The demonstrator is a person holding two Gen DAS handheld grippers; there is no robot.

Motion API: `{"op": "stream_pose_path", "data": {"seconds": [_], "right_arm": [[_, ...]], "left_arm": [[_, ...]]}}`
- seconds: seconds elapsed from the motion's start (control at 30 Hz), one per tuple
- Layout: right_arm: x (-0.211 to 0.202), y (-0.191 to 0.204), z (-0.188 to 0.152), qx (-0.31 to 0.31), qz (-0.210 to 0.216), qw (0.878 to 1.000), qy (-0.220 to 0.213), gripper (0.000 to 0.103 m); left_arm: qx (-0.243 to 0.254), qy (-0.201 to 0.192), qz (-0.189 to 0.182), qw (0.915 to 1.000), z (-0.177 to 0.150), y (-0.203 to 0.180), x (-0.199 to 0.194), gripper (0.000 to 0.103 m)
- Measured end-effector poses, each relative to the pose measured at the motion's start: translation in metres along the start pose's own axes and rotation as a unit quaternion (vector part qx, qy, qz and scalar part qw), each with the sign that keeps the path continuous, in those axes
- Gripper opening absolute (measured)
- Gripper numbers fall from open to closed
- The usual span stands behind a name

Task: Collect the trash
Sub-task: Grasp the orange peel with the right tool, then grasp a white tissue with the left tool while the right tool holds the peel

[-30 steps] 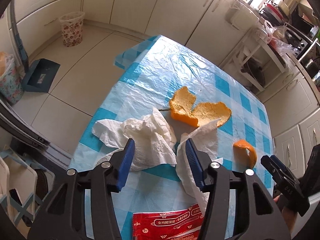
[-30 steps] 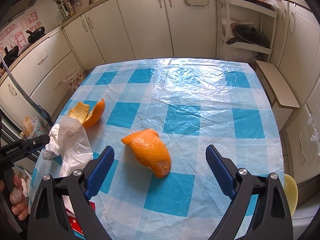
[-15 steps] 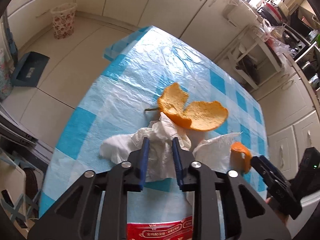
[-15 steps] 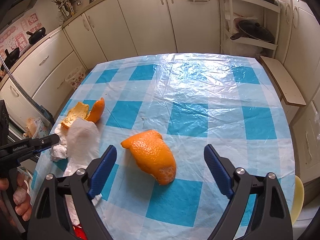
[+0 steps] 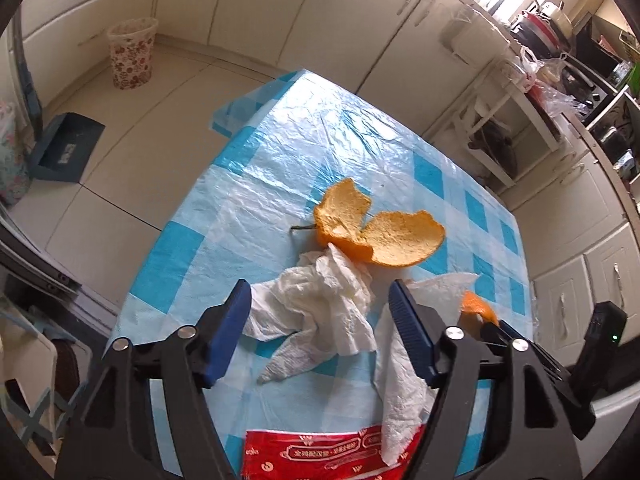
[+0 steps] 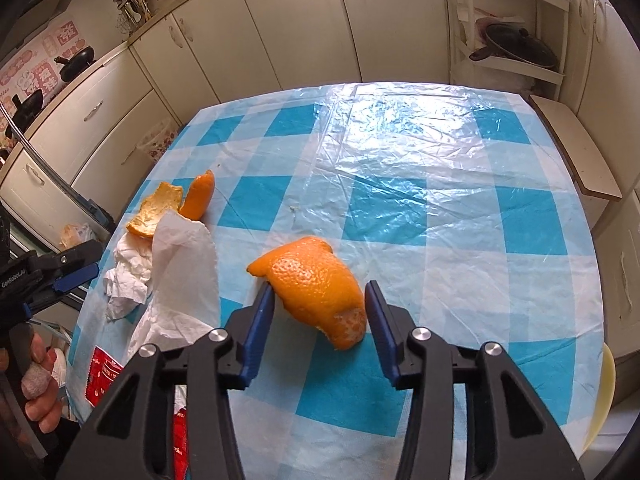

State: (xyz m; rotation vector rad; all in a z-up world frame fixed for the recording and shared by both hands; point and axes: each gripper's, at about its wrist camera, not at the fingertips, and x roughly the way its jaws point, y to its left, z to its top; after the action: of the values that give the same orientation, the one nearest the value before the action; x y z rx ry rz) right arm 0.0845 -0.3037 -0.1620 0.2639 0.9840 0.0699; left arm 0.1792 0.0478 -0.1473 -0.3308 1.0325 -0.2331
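A crumpled white tissue [image 5: 320, 308] lies on the checked tablecloth between the jaws of my left gripper [image 5: 318, 288]. Those jaws are opening and stand clear of it. A second tissue [image 5: 400, 360] drapes over a red wrapper [image 5: 320, 456] just right of the fingers. A large orange peel [image 5: 380, 236] lies inside-up beyond the tissues. In the right wrist view a domed orange peel [image 6: 316, 288] sits between the jaws of my right gripper [image 6: 318, 292], which are closing. The left pad meets its edge and a thin gap shows at the right pad.
A floral waste basket [image 5: 132, 52] stands on the floor by the cabinets, with a blue dustpan [image 5: 66, 152] nearer. Cabinets ring the table [image 6: 440, 160]. A wooden bench [image 6: 576, 152] lies to its right. A hand [image 6: 36, 384] holds the left gripper [image 6: 76, 268] at the table's left edge.
My left gripper shut on the crumpled tissue, then opened wide and let it drop back. My right gripper's jaws narrowed from wide open to close around the domed peel.
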Motion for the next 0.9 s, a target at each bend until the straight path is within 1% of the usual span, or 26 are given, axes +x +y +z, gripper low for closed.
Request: {"op": "stream_pose_path", "data": {"seconds": [0.03, 0.13, 0.17, 0.23, 0.27, 0.3, 0.33, 0.37, 0.4, 0.43, 0.47, 0.5, 0.57, 0.6, 0.7, 0.77, 0.8, 0.87, 0.9], "right_arm": [[0.001, 0.0, 0.0, 0.0, 0.0, 1.0, 0.0, 0.049], [0.004, -0.001, 0.001, -0.002, 0.002, 1.0, 0.004, 0.049], [0.006, -0.002, 0.001, -0.003, 0.003, 1.0, 0.007, 0.049], [0.008, -0.002, 0.002, -0.005, 0.001, 1.0, 0.009, 0.044], [0.009, -0.002, 0.002, -0.006, 0.002, 1.0, 0.01, 0.042], [0.009, -0.002, 0.003, -0.006, 0.006, 1.0, 0.012, 0.04], [0.009, -0.002, 0.003, -0.007, 0.007, 1.0, 0.012, 0.039], [0.009, -0.002, 0.004, -0.008, 0.007, 1.0, 0.013, 0.037], [0.009, -0.003, 0.004, -0.008, 0.008, 1.0, 0.015, 0.034], [0.009, -0.003, 0.003, -0.007, 0.009, 1.0, 0.016, 0.03], [0.009, -0.003, 0.003, -0.007, 0.01, 1.0, 0.017, 0.029], [0.008, -0.003, 0.003, -0.007, 0.012, 1.0, 0.017, 0.026], [0.004, -0.003, 0.002, -0.008, 0.013, 1.0, 0.014, 0.023], [0.002, -0.003, 0.001, -0.009, 0.015, 1.0, 0.014, 0.016], [-0.004, -0.005, -0.002, -0.008, 0.013, 1.0, 0.012, 0.014], [-0.007, -0.008, -0.003, -0.003, 0.013, 1.0, 0.01, 0.014], [-0.009, -0.01, -0.004, -0.001, 0.016, 1.0, 0.009, 0.014], [-0.011, -0.011, -0.004, 0.005, 0.017, 1.0, 0.004, 0.026], [-0.013, -0.01, -0.005, 0.005, 0.015, 1.0, 0.0, 0.035]], "left_arm": [[0.007, -0.007, 0.006, 0.9999, 0.001, -0.003, 0.0, 0.075], [0.04, -0.025, 0.029, 0.9984, 0.003, -0.017, 0.001, 0.079], [0.055, -0.028, 0.038, 0.9974, 0.003, -0.023, 0.003, 0.079], [0.084, -0.029, 0.052, 0.9946, 0.001, -0.033, 0.008, 0.079], [0.096, -0.028, 0.052, 0.9936, -0.001, -0.037, 0.01, 0.077], [0.106, -0.024, 0.046, 0.9931, -0.002, -0.041, 0.012, 0.061], [0.115, -0.011, 0.042, 0.9924, -0.003, -0.044, 0.014, 0.037], [0.12, -0.002, 0.037, 0.9921, -0.004, -0.046, 0.015, 0.026], [0.119, 0.004, 0.029, 0.9924, -0.005, -0.047, 0.015, 0.013], [0.117, 0.007, 0.021, 0.9929, -0.005, -0.046, 0.013, 0.009], [0.115, 0.009, 0.013, 0.9932, -0.005, -0.046, 0.01, 0.003], [0.112, 0.01, 0.001, 0.9937, -0.005, -0.046, 0.005, 0.0], [0.103, 0.008, -0.025, 0.9943, -0.004, -0.044, -0.006, 0.0], [0.097, 0.008, -0.037, 0.9945, -0.004, -0.042, -0.01, 0.0], [0.073, 0.007, -0.074, 0.9946, -0.002, -0.033, -0.022, 0.0], [0.065, 0.01, -0.077, 0.9949, -0.003, -0.029, -0.022, 0.001], [0.063, 0.013, -0.072, 0.9954, -0.004, -0.028, -0.02, 0.001], [0.057, 0.019, -0.053, 0.9968, -0.008, -0.026, -0.01, 0.014], [0.056, 0.021, -0.046, 0.9971, -0.01, -0.027, -0.005, 0.032]]}}
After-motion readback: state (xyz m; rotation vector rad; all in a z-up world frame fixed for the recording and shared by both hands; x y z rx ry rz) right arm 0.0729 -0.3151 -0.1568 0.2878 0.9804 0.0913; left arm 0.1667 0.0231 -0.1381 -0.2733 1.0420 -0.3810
